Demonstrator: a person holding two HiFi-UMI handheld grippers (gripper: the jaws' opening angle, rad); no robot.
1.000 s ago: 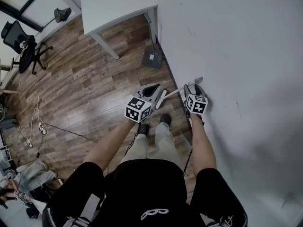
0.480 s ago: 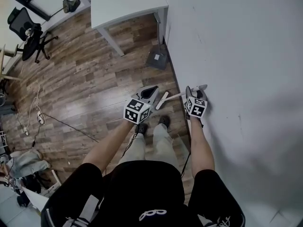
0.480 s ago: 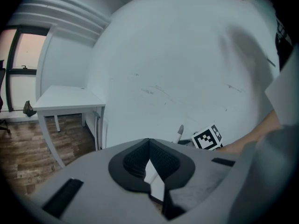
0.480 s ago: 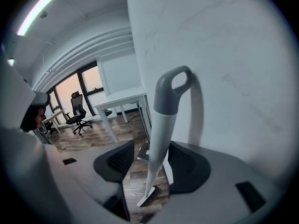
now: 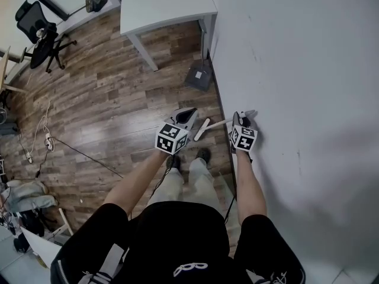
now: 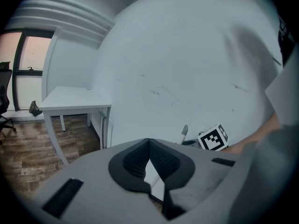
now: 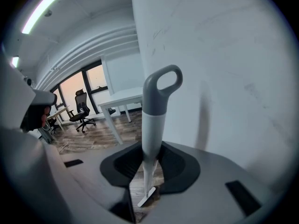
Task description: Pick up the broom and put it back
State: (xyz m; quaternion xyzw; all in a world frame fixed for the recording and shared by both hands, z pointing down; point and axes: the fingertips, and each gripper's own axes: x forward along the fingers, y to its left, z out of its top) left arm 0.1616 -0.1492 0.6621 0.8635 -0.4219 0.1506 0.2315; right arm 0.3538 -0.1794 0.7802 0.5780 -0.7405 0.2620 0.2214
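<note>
In the head view, a person is standing right against a white wall [image 5: 296,70] on a wooden floor [image 5: 106,111], holding one set of tongs in each hand. The left tongs [image 5: 187,116] are hovering over the floor with their jaws together. The right tongs [image 5: 240,119] are sitting next to the wall, at the grey top end of the broom [image 5: 216,123]. Its pale handle is slanting from there down toward the person's shoes [image 5: 204,154]. A white counter [image 5: 166,5] is standing further along the wall, with a flat grey object [image 5: 198,76] lying on the floor near its leg.

In the left gripper view, the dark pads are meeting at their tips and gripping nothing. The marker cube [image 6: 212,138] of the right tongs is showing ahead by the wall, with the broom's grey tip just beside it.

In the right gripper view, the jaws are closing on the broom's handle, which is rising upright between the pads and appears to be touching both. Its grey hanging loop [image 7: 163,85] is showing above them, close to the wall.
</note>
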